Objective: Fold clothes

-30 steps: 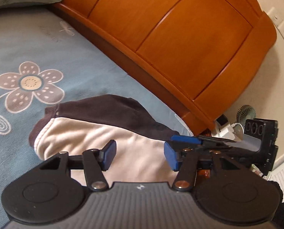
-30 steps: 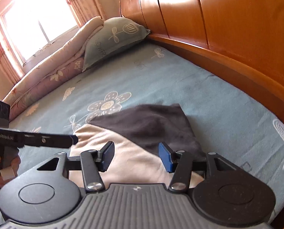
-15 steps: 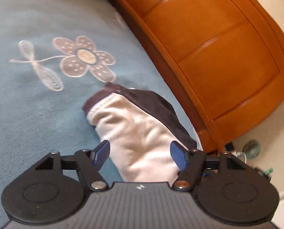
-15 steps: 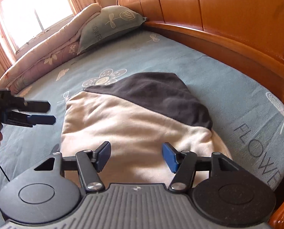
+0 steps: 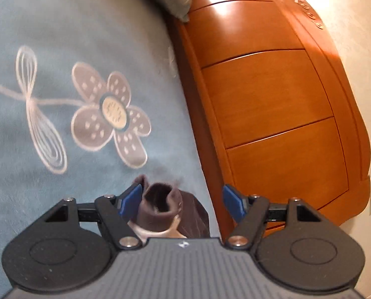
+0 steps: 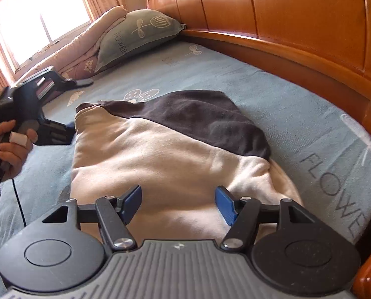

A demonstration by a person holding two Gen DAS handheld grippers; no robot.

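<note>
Sweatshirt (image 6: 175, 149) beneath right gripper (image 6: 178, 203), jaws apart

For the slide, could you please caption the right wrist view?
Open right tongs over a cream-and-brown garment on the blue bedsheet, left tongs at its far corner.

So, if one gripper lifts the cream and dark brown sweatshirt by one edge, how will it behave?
The cream and dark brown fleece sweatshirt would probably hang limp: its surface already wrinkles and sags on the blue flowered bedsheet. Its fuzzy fabric looks unlikely to slip between pads. The folded layers may fall open, since nothing holds them together.
</note>
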